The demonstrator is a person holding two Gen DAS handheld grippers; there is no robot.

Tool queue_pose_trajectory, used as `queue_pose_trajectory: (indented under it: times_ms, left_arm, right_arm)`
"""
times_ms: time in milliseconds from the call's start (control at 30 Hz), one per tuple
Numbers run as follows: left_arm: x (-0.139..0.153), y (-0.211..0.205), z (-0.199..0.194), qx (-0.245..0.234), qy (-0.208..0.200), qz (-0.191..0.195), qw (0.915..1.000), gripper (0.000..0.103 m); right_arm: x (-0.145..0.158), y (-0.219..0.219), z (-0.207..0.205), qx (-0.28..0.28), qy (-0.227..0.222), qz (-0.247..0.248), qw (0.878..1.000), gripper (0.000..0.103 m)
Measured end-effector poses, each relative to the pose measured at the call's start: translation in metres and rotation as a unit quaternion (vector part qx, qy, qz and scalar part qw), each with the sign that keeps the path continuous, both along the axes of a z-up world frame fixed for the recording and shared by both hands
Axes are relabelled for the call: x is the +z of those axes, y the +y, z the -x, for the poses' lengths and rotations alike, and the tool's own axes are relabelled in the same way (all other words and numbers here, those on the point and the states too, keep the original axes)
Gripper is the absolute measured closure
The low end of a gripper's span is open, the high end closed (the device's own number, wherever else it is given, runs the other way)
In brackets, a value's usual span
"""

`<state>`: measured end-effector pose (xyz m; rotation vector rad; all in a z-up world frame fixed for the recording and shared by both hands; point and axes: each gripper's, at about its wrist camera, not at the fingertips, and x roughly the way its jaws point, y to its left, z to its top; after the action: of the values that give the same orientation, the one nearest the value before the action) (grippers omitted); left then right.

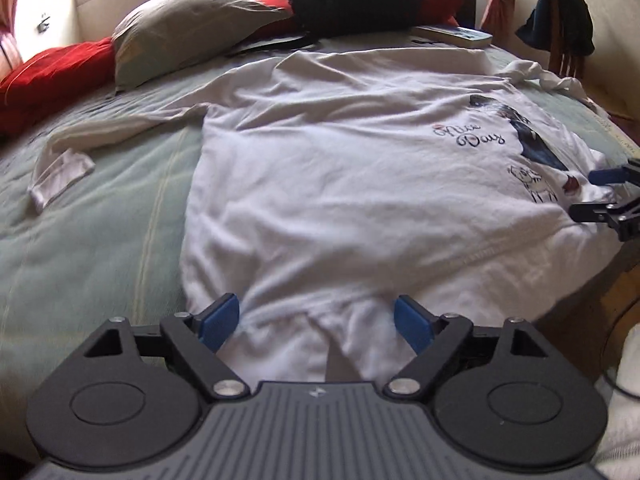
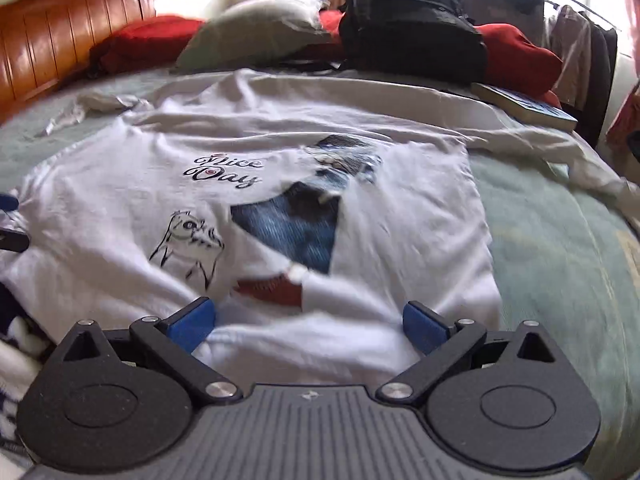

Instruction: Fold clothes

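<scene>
A white long-sleeved shirt (image 1: pixel 328 168) with a "Nice Day" print (image 2: pixel 224 170) lies spread face up on the bed. My left gripper (image 1: pixel 316 320) is open, low over the shirt's near edge, with cloth lying between its blue pads (image 1: pixel 220 322). My right gripper (image 2: pixel 308 324) is open too, at another edge of the shirt just below the printed picture, and it shows at the right edge of the left wrist view (image 1: pixel 600 196). One sleeve (image 1: pixel 60 172) stretches out flat on the cover. The other sleeve (image 1: pixel 552 76) is bunched up.
The bed has a pale green cover (image 1: pixel 100 220). Along its far side lie a grey pillow (image 1: pixel 188 28), red pillows (image 1: pixel 48 76), a black backpack (image 2: pixel 412 28) and a book (image 2: pixel 524 106). A wooden headboard (image 2: pixel 60 36) stands at the left, a chair with a dark garment (image 1: pixel 564 20) at the right.
</scene>
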<state>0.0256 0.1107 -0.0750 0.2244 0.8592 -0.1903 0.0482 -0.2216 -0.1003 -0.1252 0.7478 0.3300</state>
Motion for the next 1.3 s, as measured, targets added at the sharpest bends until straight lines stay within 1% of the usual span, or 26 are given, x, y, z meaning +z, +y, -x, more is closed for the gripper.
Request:
queue_pose_trajectory:
  times_ms: [33,100,133,167,233,267,333,400,467,533,633,667,733,800,833,900,967,1033,1100,1200,1233,1300]
  left_arm:
    - [-0.003,0.004,0.004,0.009,0.003,0.009,0.9999,0.017]
    - [0.006,0.001,0.007,0.002,-0.005,0.004,1.0,0.017]
    - [0.011,-0.001,0.008,-0.004,-0.01,0.0,0.9999,0.017]
    - [0.02,-0.004,0.007,-0.011,-0.026,0.005,0.9996,0.017]
    - [0.035,-0.013,-0.006,-0.021,-0.047,0.022,0.9984,0.017]
    - [0.042,-0.018,-0.013,-0.026,-0.057,0.031,0.9975,0.017]
    - [0.043,-0.028,-0.03,-0.03,-0.059,0.049,0.9966,0.017]
    - [0.042,-0.038,-0.047,-0.035,-0.059,0.066,0.9955,0.017]
    - [0.036,-0.034,-0.052,-0.025,-0.042,0.067,0.9966,0.017]
    - [0.03,-0.028,-0.056,-0.015,-0.023,0.067,0.9974,0.017]
    - [0.021,-0.02,-0.061,0.002,0.006,0.066,0.9978,0.016]
    - [0.018,-0.017,-0.063,0.007,0.015,0.066,0.9977,0.016]
    - [0.012,-0.012,-0.067,0.018,0.034,0.065,0.9971,0.016]
    - [0.026,-0.012,-0.079,0.006,0.028,0.077,0.9966,0.016]
    - [0.035,-0.014,-0.089,-0.005,0.024,0.092,0.9955,0.016]
    - [0.047,-0.018,-0.114,-0.016,0.017,0.123,0.9921,0.016]
    - [0.054,-0.022,-0.142,-0.025,0.015,0.159,0.9869,0.016]
    - [0.053,-0.024,-0.172,-0.032,0.027,0.206,0.9777,0.016]
    - [0.043,-0.024,-0.2,-0.043,0.061,0.257,0.9634,0.016]
    - [0.012,-0.019,-0.236,-0.031,0.131,0.315,0.9395,0.016]
    - [0.003,-0.017,-0.245,-0.017,0.137,0.314,0.9392,0.016]
    - [-0.002,-0.009,-0.257,0.006,0.114,0.303,0.9462,0.017]
  right_arm:
    - [0.001,-0.005,0.005,0.001,0.006,0.003,1.0,0.0]
    - [0.009,-0.007,0.008,0.0,0.018,0.017,1.0,0.0]
    - [0.015,-0.007,0.008,0.001,0.016,0.017,1.0,0.001]
    - [0.022,-0.006,0.007,0.008,0.006,0.01,1.0,0.001]
    - [0.035,-0.001,0.005,0.032,-0.017,-0.023,0.999,0.0]
    - [0.039,0.005,0.0,0.046,-0.021,-0.038,0.998,0.0]
    - [0.037,0.015,-0.01,0.063,-0.019,-0.049,0.997,0.0]
    - [0.027,0.017,-0.019,0.06,0.001,-0.047,0.997,0.0]
    - [0.016,0.019,-0.028,0.058,0.022,-0.046,0.997,0.0]
    - [0.009,0.011,-0.028,0.056,0.034,-0.034,0.997,0.0]
    - [0.011,-0.009,-0.022,0.061,0.048,-0.015,0.997,0.0]
    - [0.014,-0.014,-0.025,0.057,0.059,-0.009,0.997,0.0]
    - [0.023,-0.022,-0.038,0.055,0.079,-0.016,0.995,0.0]
    - [0.036,-0.023,-0.057,0.062,0.081,-0.035,0.994,0.0]
    - [0.044,-0.019,-0.07,0.076,0.076,-0.048,0.993,0.0]
    - [0.059,-0.012,-0.096,0.102,0.065,-0.074,0.99,0.0]
    - [0.069,0.002,-0.127,0.143,0.068,-0.101,0.982,0.0]
    - [0.072,0.022,-0.157,0.189,0.078,-0.113,0.972,0.0]
    - [0.068,0.044,-0.183,0.227,0.098,-0.109,0.963,0.0]
    - [0.048,0.071,-0.213,0.276,0.154,-0.102,0.943,0.0]
    - [0.04,0.077,-0.221,0.281,0.166,-0.096,0.94,0.0]
    - [0.03,0.082,-0.234,0.267,0.151,-0.073,0.949,0.0]
